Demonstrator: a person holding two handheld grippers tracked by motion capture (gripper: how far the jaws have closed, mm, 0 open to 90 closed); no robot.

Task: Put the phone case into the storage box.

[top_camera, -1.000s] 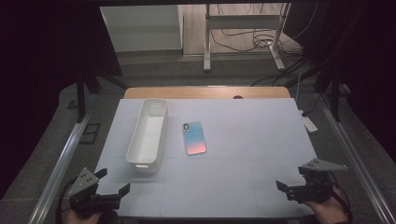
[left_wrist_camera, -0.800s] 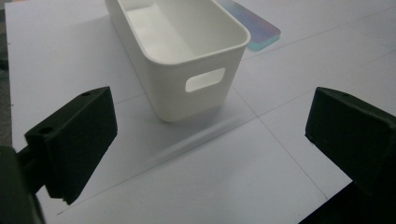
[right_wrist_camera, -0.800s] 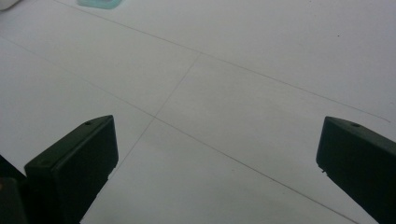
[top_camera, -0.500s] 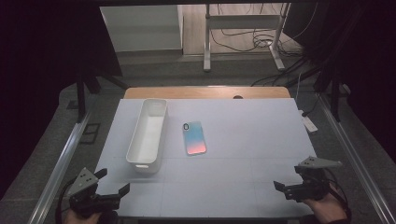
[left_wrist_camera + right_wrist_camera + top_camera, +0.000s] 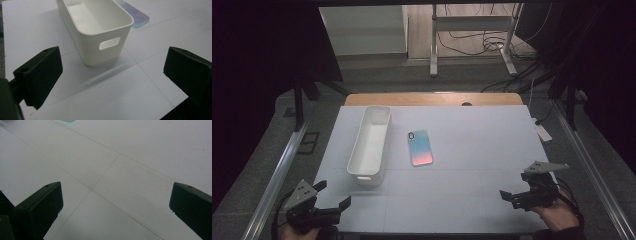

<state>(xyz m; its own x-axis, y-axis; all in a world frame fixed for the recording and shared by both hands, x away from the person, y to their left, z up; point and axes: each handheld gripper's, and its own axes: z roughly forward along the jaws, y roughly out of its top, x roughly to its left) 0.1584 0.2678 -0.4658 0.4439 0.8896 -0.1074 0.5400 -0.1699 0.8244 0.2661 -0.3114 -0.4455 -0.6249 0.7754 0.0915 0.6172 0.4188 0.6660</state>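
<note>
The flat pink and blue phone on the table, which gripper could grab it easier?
Probably the left gripper. Its open jaws already face the white plastic bin, and the flat pink and blue phone lies just beside that. The right gripper sits open at the far corner.

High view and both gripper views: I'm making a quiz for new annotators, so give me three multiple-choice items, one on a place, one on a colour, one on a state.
1. Where does the phone lie?
A. inside the bin
B. on the table right of the bin
C. between a gripper's jaws

2. What colour is the bin?
A. white
B. red
C. black

3. How does the left gripper stand?
A. shut on the phone
B. shut on the bin
C. open, holding nothing

Answers: 1 B, the phone lies flat beside the bin. 2 A, its walls are white. 3 C, its jaws stand wide apart in the left gripper view, with bare table between them.
</note>
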